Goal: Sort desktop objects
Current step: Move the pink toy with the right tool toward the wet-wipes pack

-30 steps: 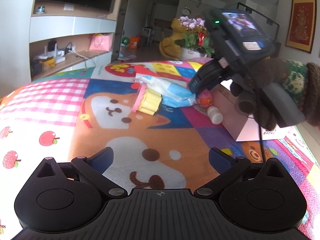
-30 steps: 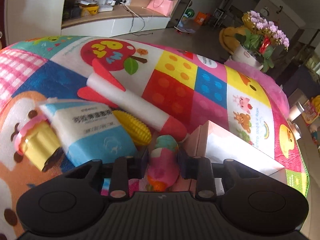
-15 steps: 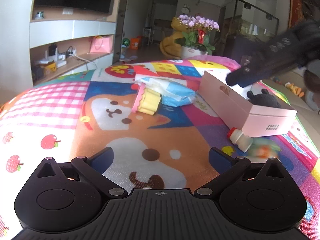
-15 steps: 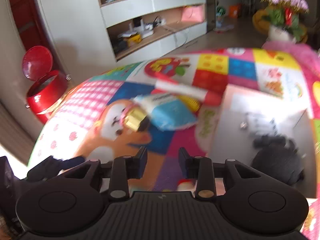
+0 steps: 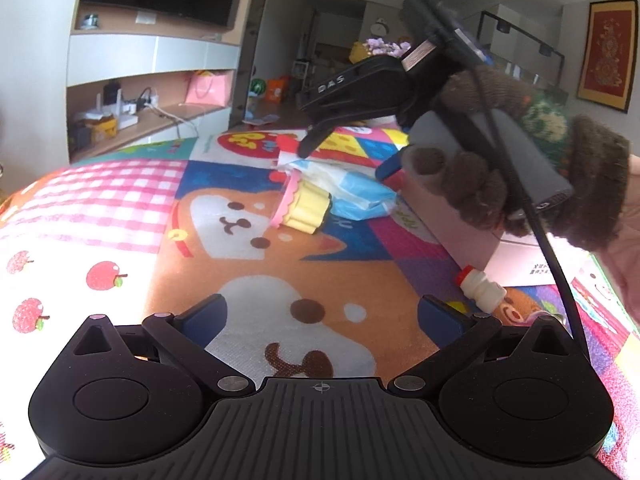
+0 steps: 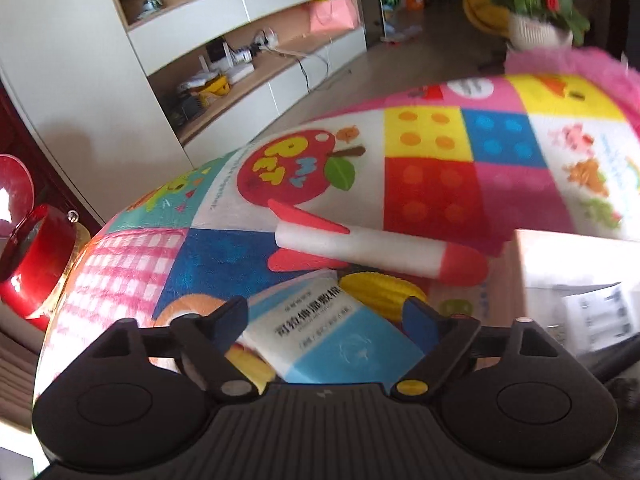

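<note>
Left tongs (image 5: 320, 312): low over the patterned play mat (image 5: 120, 216), jaws spread wide, nothing between them, only the bear print of the mat below.

Mid-mat cluster, left to right in the left wrist view: yellow-and-pink cupcake toy (image 5: 306, 210) lying on its side; touching it behind, a blue-and-white wipes pack (image 5: 352, 188); behind that, the white rocket toy with red fins (image 5: 286, 146), mostly hidden.

Right tongs (image 6: 326, 320): jaws have just been opening and now stand wide. They hang over the wipes pack (image 6: 332, 336), which sits in the gap, but the pads do not press on it. From the right wrist view, a yellow ribbed toy (image 6: 378, 290) lies just past the pack, and the rocket toy (image 6: 360, 248) lies across the mat beyond both. In the left wrist view these tongs (image 5: 348, 160) are held by a hand in a brown knit glove (image 5: 520, 184), tips angled down at the cluster.

Right side: pink cardboard box (image 5: 460, 228), largely hidden by the gloved hand. A small white bottle with red cap (image 5: 480, 290) lies on its side on the mat just in front of the box, outside it.

Right wrist view is somewhat blurred at its right edge; box contents there cannot be made out.
</note>
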### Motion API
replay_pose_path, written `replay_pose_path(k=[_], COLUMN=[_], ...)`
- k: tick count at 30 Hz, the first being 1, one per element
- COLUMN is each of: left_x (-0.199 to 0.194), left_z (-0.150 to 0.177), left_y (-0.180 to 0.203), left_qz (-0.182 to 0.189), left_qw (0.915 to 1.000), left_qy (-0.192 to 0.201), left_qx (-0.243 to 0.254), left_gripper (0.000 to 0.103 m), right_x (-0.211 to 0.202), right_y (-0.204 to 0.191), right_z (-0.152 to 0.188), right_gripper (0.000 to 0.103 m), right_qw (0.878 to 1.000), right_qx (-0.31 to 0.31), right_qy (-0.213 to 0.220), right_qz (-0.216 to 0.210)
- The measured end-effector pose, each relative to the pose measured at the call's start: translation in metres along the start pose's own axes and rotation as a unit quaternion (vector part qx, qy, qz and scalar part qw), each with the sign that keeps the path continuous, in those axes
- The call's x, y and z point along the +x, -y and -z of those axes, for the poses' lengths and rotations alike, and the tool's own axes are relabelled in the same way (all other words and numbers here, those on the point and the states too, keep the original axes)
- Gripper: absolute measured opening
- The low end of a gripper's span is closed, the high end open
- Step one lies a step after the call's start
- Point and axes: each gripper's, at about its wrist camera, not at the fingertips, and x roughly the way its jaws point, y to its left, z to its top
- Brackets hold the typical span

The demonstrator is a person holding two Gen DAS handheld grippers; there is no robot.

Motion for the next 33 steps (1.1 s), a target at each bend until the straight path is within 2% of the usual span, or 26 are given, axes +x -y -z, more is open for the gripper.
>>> replay_pose_path(k=[1, 3, 5, 6, 9, 14, 15, 16, 19, 21, 23, 26, 28, 30, 33], left_x=[0.000, -0.002, -0.004, -0.005, -0.008, -0.016, -0.017, -0.017, -0.017, -0.013, -0.009, 0.001, 0.006, 0.009, 0.010], left_z=[0.000, 0.000, 0.000, 0.000, 0.003, 0.011, 0.013, 0.015, 0.018, 0.019, 0.018, 0.012, 0.006, -0.001, -0.007], left_y=[0.000, 0.001, 0.002, 0.003, 0.009, 0.024, 0.027, 0.030, 0.040, 0.044, 0.049, 0.053, 0.050, 0.043, 0.032], left_qz=[0.001, 0.002, 0.005, 0.008, 0.028, 0.068, 0.076, 0.084, 0.093, 0.099, 0.100, 0.077, 0.062, 0.049, 0.018], left_qw=[1.0000, 1.0000, 0.9999, 0.9999, 0.9992, 0.9955, 0.9944, 0.9933, 0.9908, 0.9899, 0.9891, 0.9890, 0.9894, 0.9899, 0.9904], left_qy=[0.001, 0.005, 0.008, 0.008, -0.002, -0.024, -0.031, -0.037, -0.042, -0.048, -0.050, -0.046, -0.046, -0.052, -0.058], left_qx=[0.000, 0.003, 0.006, 0.010, 0.030, 0.061, 0.065, 0.071, 0.089, 0.090, 0.096, 0.117, 0.123, 0.123, 0.124], left_gripper=[0.103, 0.103, 0.103, 0.103, 0.103, 0.103, 0.103, 0.103, 0.103, 0.103, 0.103, 0.103, 0.103, 0.103, 0.103], right_x=[0.009, 0.019, 0.023, 0.021, 0.005, -0.038, -0.051, -0.066, -0.123, -0.158, -0.179, -0.190, -0.188, -0.183, -0.176], right_y=[-0.002, -0.007, -0.012, -0.013, -0.009, -0.006, -0.003, 0.002, 0.025, 0.043, 0.059, 0.081, 0.092, 0.094, 0.087], right_z=[-0.002, 0.000, 0.009, 0.012, 0.025, 0.074, 0.085, 0.094, 0.117, 0.135, 0.153, 0.179, 0.195, 0.209, 0.231], right_gripper=[0.096, 0.096, 0.086, 0.075, 0.064, 0.065, 0.072, 0.082, 0.083, 0.085, 0.087, 0.087, 0.086, 0.081, 0.079], right_qw=[1.000, 1.000, 0.999, 0.998, 0.996, 0.983, 0.981, 0.981, 0.989, 0.994, 0.995, 0.995, 0.994, 0.995, 0.996], right_qx=[-0.004, -0.013, -0.028, -0.033, -0.026, -0.036, -0.037, -0.036, -0.038, -0.044, -0.044, -0.031, -0.026, -0.030, -0.042], right_qy=[-0.014, -0.026, -0.041, -0.049, -0.074, -0.133, -0.133, -0.124, -0.036, 0.037, 0.079, 0.098, 0.098, 0.091, 0.080], right_qz=[-0.003, 0.008, 0.009, 0.003, -0.038, -0.123, -0.134, -0.142, -0.136, -0.091, -0.041, 0.014, 0.034, 0.036, 0.012])
